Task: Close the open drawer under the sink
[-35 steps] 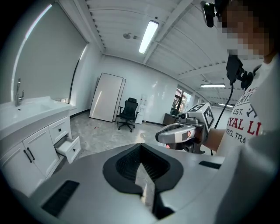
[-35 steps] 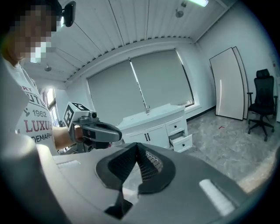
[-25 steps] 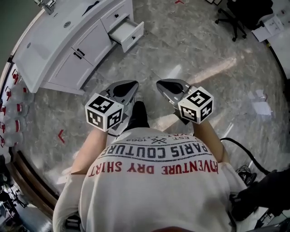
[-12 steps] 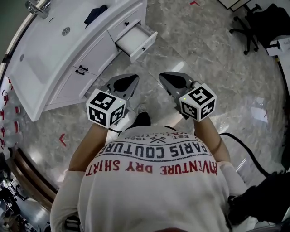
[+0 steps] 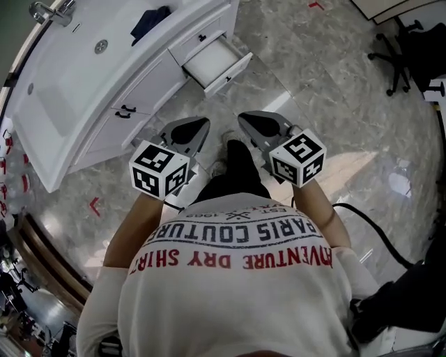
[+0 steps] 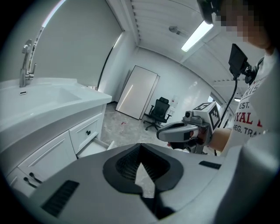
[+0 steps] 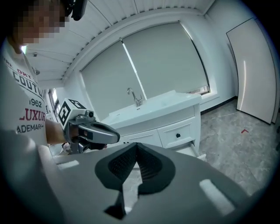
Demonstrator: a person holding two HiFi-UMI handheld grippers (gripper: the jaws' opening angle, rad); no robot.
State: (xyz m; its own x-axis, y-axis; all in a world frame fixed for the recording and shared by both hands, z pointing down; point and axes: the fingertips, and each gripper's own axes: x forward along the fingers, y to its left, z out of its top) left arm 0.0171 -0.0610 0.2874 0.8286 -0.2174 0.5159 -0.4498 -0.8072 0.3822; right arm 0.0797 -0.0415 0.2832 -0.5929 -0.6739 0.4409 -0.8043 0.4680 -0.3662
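We see the drawer (image 5: 214, 61) open in the upper middle of the head view. It is pulled out of the white cabinet (image 5: 136, 87) over the grey floor (image 5: 327, 104), and its inside looks white. It is the lower one of two drawers at the upper right end of the cabinet; the drawer above it is closed.

The sink (image 5: 66, 87) is set in the surface (image 5: 118, 49) on top of the cabinet. The tap (image 5: 47, 10) is in the upper left corner of the frame. A dark cloth (image 5: 150, 21) lies on the surface to the right of the sink.

The left tool (image 5: 189, 130) and the right tool (image 5: 256, 125) are side by side in the middle of the frame. They are below the drawer and well apart from it, and their tips point up the frame. Neither tool touches anything.

In the left gripper view the jaws are narrow: only a thin slit of floor shows between the dark pads, and nothing is held. The drawer shows there at the lower left, just above the tool body. In the right gripper view the jaws are narrow in the same way, with nothing between them. The drawer shows there at the lower right, under the closed one.

A black chair (image 5: 398, 43) stands in the upper right, far from the cabinet.
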